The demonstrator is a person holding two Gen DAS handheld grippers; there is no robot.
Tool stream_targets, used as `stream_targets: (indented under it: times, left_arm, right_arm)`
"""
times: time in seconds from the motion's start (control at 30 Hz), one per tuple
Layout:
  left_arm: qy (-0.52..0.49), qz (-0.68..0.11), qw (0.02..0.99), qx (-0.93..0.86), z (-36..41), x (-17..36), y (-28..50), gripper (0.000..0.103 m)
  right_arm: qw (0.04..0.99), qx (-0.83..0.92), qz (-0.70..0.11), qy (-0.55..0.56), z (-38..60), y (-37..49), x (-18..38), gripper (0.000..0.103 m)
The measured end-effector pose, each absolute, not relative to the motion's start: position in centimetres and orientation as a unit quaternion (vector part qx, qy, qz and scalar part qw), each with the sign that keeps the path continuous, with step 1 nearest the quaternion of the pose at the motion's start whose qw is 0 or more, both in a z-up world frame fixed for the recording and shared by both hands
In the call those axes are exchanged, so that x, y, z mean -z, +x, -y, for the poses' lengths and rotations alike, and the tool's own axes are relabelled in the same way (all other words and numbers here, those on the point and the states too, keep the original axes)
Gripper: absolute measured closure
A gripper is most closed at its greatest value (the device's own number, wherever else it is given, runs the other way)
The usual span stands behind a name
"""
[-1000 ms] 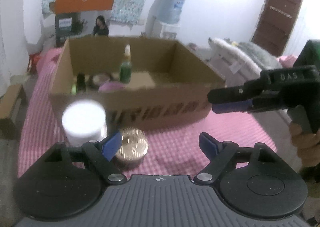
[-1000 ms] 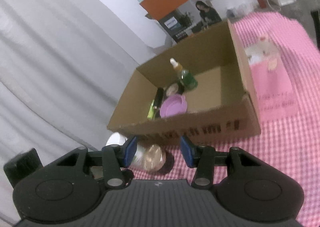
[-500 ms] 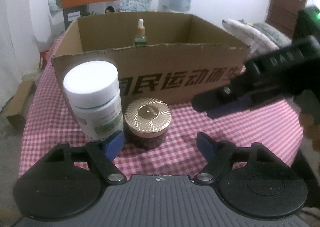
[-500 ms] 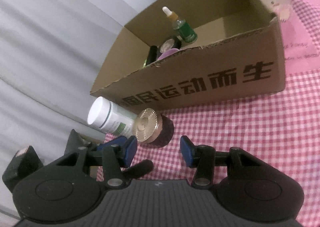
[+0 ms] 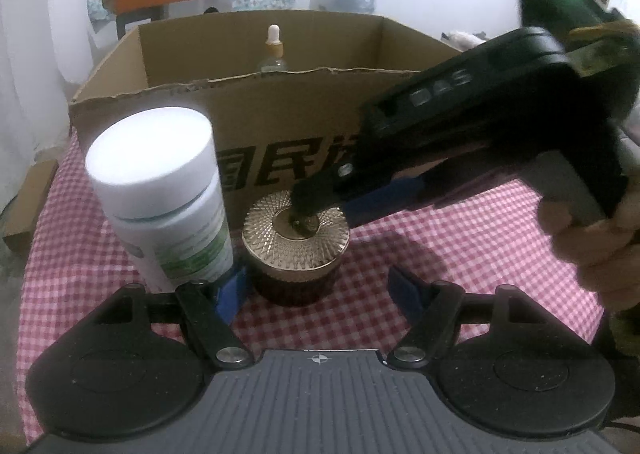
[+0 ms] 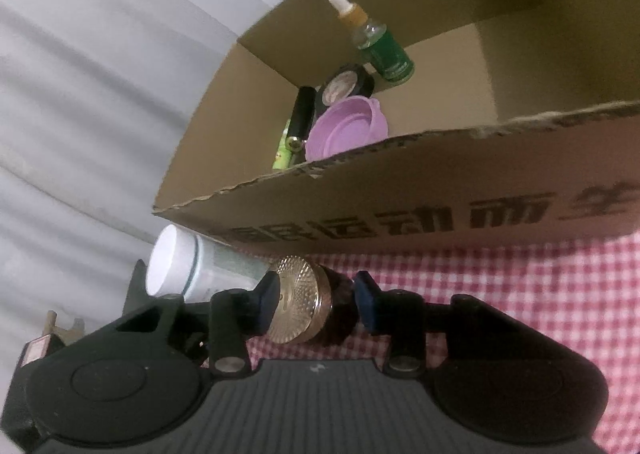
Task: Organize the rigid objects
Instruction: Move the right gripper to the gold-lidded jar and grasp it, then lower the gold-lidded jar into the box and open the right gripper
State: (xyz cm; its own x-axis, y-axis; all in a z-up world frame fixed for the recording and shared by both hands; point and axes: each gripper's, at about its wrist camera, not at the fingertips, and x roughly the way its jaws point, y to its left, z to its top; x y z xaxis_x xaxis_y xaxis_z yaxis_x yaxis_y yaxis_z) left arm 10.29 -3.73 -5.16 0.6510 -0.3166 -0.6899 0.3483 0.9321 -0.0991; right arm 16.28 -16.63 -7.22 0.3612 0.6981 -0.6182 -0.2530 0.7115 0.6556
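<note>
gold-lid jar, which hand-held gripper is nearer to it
Right. The right hand-held gripper straddles the gold-lid jar, one finger over the lid, one by the base, jaws closing. The left hand-held gripper sits just short of the jar, closing too.

Left handheld gripper [image 5: 320,288]: matte black plastic, two round speckled discs flanking a grey ribbed centre plate with a small crosshair mark, silver screws at the arm pivots, blue pads on the jaws. Right handheld gripper [image 6: 316,300] looks identical; its black pistol-shaped body carries embossed lettering and a green light.
</note>
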Motion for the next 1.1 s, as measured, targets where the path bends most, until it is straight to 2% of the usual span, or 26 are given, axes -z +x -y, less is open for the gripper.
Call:
stream_targets:
  times: [0.5,0.77,1.1]
  left_arm:
    - [0.03,-0.377,0.888,0.261,6.0,5.3,8.9,0.028]
    - [0.079,-0.362,0.891,0.262,7.4,5.1,8.0,0.025]
    - [0.102,-0.386,0.881,0.254,8.9,6.6,10.5,0.03]
  right_arm:
    - [0.794,-0.275,-0.487,0.237,19.9,13.7,7.0,0.06]
    - [0.794,-0.259,-0.487,0.256,22.6,12.0,6.8,0.06]
    - [0.793,-0.263,-0.493,0.241,21.8,12.5,7.5,0.053]
